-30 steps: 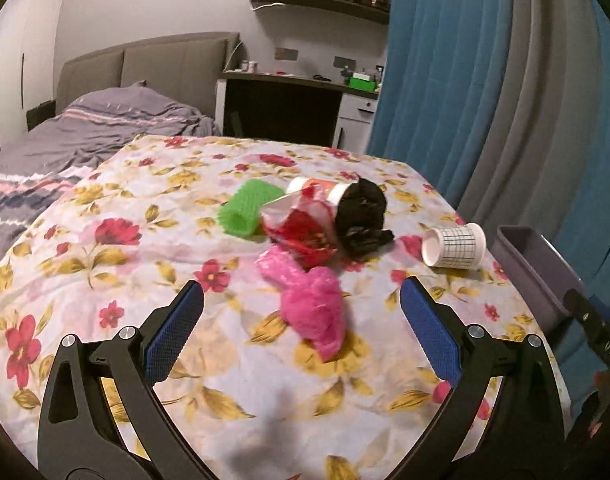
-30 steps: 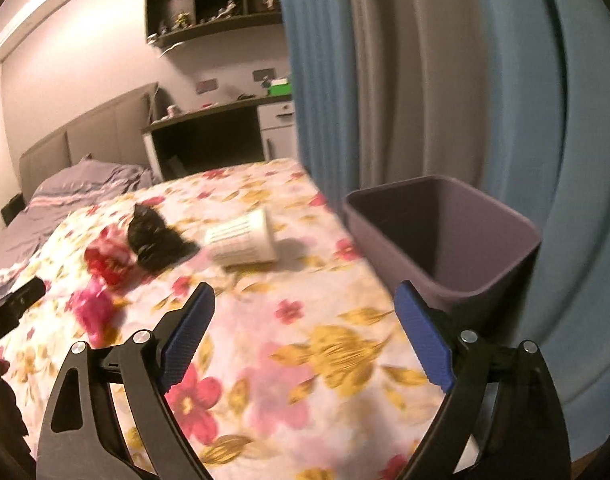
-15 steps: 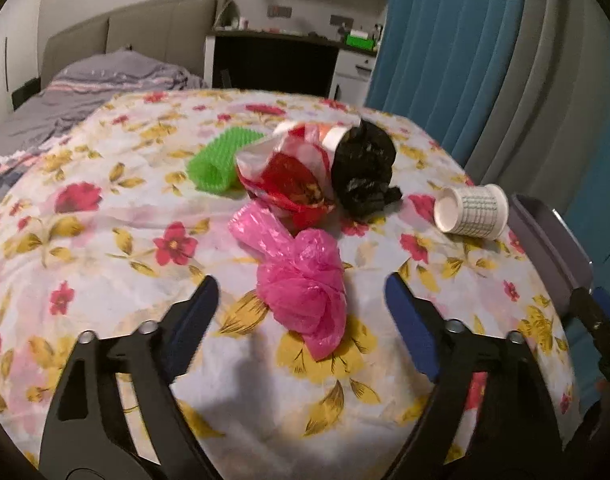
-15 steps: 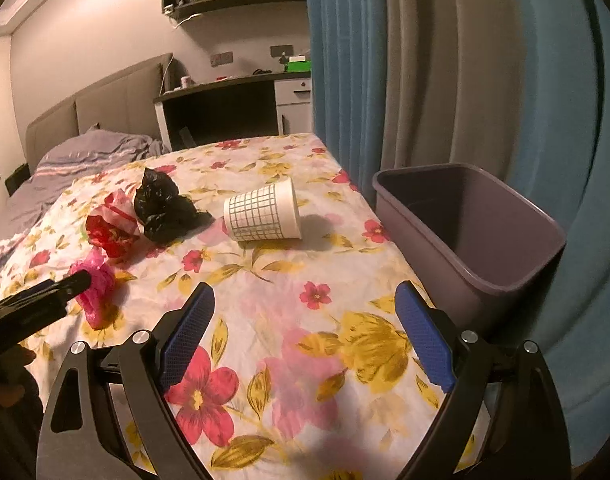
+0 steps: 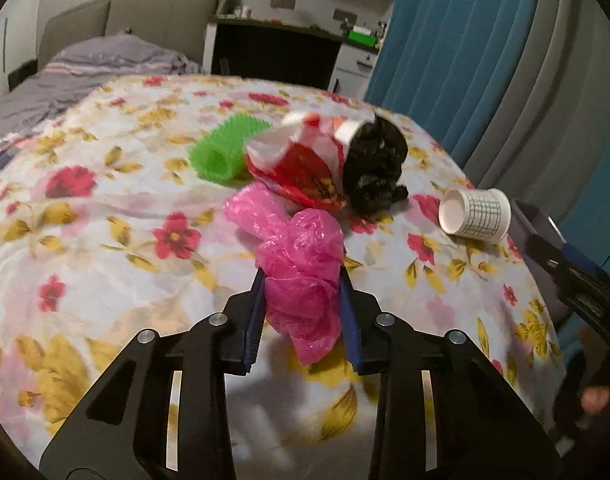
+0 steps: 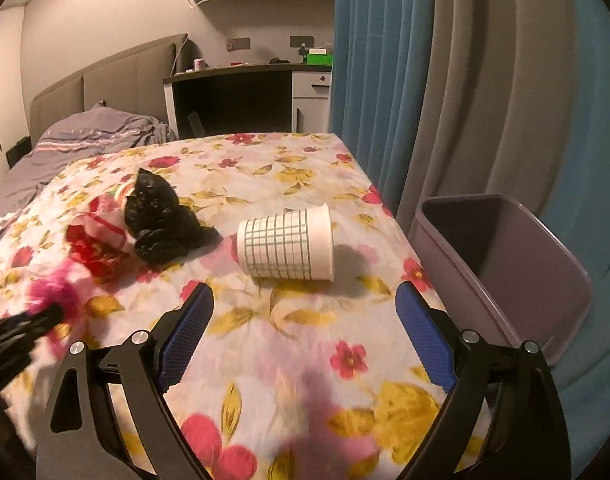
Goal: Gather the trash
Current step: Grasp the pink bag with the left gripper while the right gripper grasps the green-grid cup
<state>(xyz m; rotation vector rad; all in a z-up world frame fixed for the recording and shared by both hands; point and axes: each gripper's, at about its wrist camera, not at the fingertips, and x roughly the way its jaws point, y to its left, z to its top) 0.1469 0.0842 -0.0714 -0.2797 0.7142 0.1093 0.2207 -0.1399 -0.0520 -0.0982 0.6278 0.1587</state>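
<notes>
The left gripper (image 5: pixel 301 300) is clenched on the pink plastic bag (image 5: pixel 301 264), low over the floral bed (image 5: pixel 105 240), nearer than the paper cup (image 6: pixel 287 242). The right gripper (image 6: pixel 305 336) hangs released just short of that cup, which lies on its side near the bed's edge. Past that edge stands the purple bin (image 6: pixel 545 280), its mouth unobstructed.

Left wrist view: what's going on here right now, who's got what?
The left gripper is shut on the crumpled pink plastic bag on the floral tablecloth. The red-and-white wrapper, black bag, green roller and the paper cup lying on its side all sit on the cloth, not yet collected. The right gripper is open and empty, facing the cup. The purple bin stands beside the table edge on the right.
</notes>
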